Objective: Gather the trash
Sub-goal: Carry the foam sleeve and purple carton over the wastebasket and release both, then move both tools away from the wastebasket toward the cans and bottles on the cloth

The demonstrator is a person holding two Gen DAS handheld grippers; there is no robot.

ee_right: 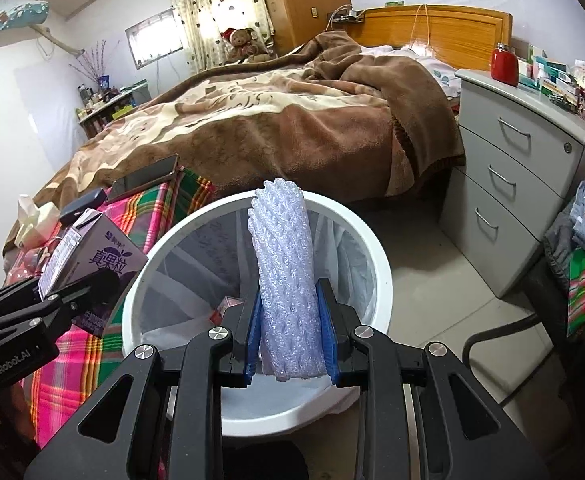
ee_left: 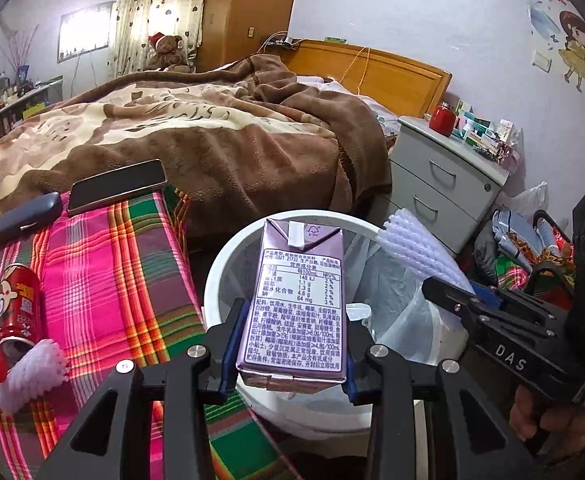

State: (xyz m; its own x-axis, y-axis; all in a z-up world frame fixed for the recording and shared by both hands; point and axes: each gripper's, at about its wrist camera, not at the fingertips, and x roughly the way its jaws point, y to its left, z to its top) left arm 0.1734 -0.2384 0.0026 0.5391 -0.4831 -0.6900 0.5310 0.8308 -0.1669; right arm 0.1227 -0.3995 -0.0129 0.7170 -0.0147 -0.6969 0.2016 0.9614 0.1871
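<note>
Left wrist view: my left claw (ee_left: 290, 354) clamps the purple milk carton (ee_left: 298, 300) above the white bin (ee_left: 228, 264); at 3 o'clock, my right claw (ee_right: 290, 336) grips foam netting (ee_right: 286, 276).

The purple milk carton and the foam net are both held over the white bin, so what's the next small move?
Probably open both sets of jaws: the purple milk carton and the foam net already hang above the lined white bin, so they should drop in.

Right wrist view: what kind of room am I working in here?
Most likely a home bedroom: a bed with a rumpled brown blanket, a grey bedside drawer unit and a teddy bear by the curtained window.
</note>
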